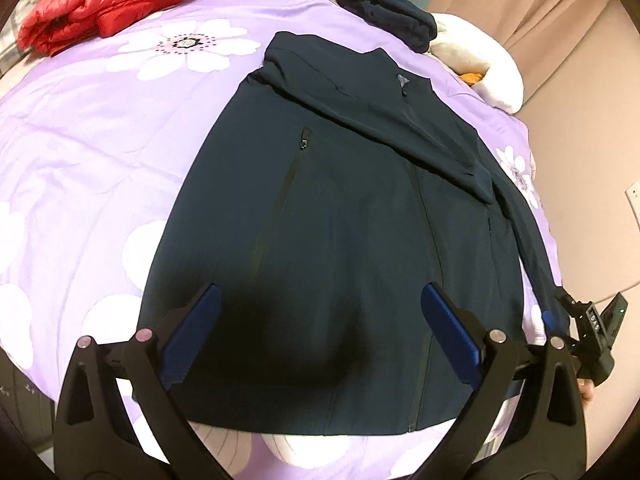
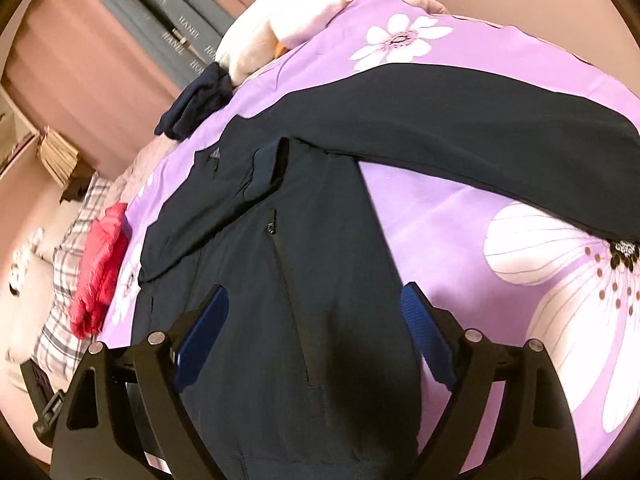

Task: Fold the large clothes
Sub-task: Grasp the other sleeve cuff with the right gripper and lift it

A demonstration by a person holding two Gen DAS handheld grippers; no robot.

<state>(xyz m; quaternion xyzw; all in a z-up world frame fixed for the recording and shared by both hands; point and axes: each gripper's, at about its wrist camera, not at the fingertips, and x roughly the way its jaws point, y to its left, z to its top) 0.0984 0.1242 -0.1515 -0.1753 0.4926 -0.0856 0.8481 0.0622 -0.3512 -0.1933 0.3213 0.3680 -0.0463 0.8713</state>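
Purple floral bedspread (image 1: 100, 152) bears dark jacket (image 1: 328, 208), one sleeve folded across; both tools released.

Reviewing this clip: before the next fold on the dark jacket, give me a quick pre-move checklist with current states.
1. Left gripper open, empty: ok.
2. Right gripper open, empty: ok.
3. Jacket flat on the bedspread, front up: ok.
4. One sleeve folded across the chest: ok.
5. Other sleeve folded in: not ok, it lies out on the bedspread.
6. Red jacket and dark bundle away from the jacket: ok.
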